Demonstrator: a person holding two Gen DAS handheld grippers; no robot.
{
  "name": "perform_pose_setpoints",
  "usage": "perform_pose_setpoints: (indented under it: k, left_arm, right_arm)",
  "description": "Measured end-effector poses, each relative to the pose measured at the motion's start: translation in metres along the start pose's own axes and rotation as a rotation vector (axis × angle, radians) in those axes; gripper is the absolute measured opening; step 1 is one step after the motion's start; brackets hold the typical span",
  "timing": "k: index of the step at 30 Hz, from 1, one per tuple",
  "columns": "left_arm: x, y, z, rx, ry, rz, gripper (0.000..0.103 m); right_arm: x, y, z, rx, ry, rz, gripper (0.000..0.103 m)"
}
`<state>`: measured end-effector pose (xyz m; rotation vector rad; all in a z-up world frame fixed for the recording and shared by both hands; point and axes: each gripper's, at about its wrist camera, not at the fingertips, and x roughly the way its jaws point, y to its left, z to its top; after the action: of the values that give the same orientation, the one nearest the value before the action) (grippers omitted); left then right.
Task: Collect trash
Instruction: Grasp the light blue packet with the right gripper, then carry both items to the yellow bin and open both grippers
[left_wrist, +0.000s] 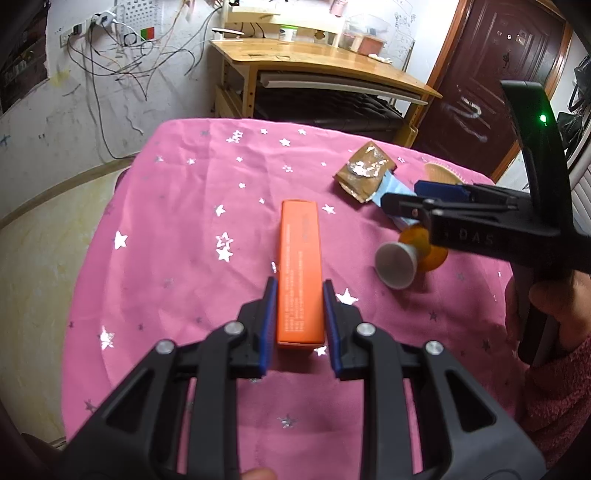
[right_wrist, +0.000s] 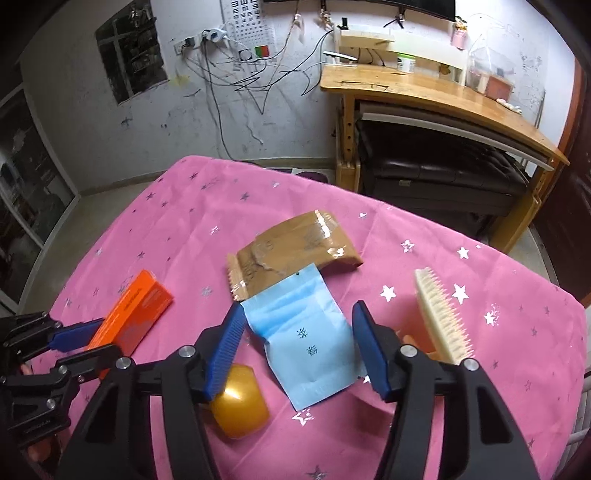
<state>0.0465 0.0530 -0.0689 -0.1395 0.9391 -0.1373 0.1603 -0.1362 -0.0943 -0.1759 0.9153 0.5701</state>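
meanwhile the left gripper (left_wrist: 298, 291) is clamped narrowly on the orange box (left_wrist: 300, 269); the right gripper (right_wrist: 295, 325) stands half-wide around the blue packet (right_wrist: 306, 339), pads not touching it.

A pink cloth (right_wrist: 184, 229) spangled with shiny silver stars; a matt orange cardboard box (left_wrist: 300, 273); a brown paper packet (right_wrist: 295, 251) under glossy tape; a pale blue packet (right_wrist: 306, 347) — smooth; a glossy amber bottle (right_wrist: 240, 406) — plastic.

A lived-in room of a home: a wooden desk (right_wrist: 436, 92) stands against the scribbled white wall (right_wrist: 192, 122), loose cables (right_wrist: 236, 81) dangle left of the desk, a dark door (left_wrist: 491, 85) right of it, a pink starred tablecloth (left_wrist: 177, 229) before it.
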Motion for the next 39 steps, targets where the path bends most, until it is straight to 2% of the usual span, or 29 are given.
perform_pose_setpoints:
  k: [4,10,12,14,20,29,39]
  left_arm:
    - [0.0,0.0,0.0,-0.003,0.003,-0.003,0.022]
    - [0.001,0.002,0.002,-0.01,0.007,-0.007,0.022]
    - [0.001,0.002,0.003,-0.006,0.006,-0.005,0.022]
    - [0.001,0.001,0.003,-0.005,0.005,-0.003,0.022]
    - [0.0,-0.002,0.004,0.0,-0.002,0.004,0.022]
    - [-0.012,-0.019,0.014,0.039,-0.042,0.032,0.022]
    - [-0.017,-0.06,0.028,0.107,-0.064,0.02,0.022]
  right_arm:
    - [0.009,0.005,0.0,-0.016,0.035,0.017,0.055]
    - [0.014,0.018,-0.002,-0.063,0.046,-0.058,0.055]
    - [0.013,0.019,-0.004,-0.056,0.041,-0.061,0.049]
    - [0.011,0.021,-0.006,-0.055,0.029,-0.075,0.047]
    - [-0.019,0.021,-0.008,-0.003,-0.084,-0.029,0.046]
    - [-0.065,0.011,-0.014,0.034,-0.193,-0.019,0.045]
    - [-0.128,-0.042,-0.054,0.152,-0.305,-0.068,0.045]
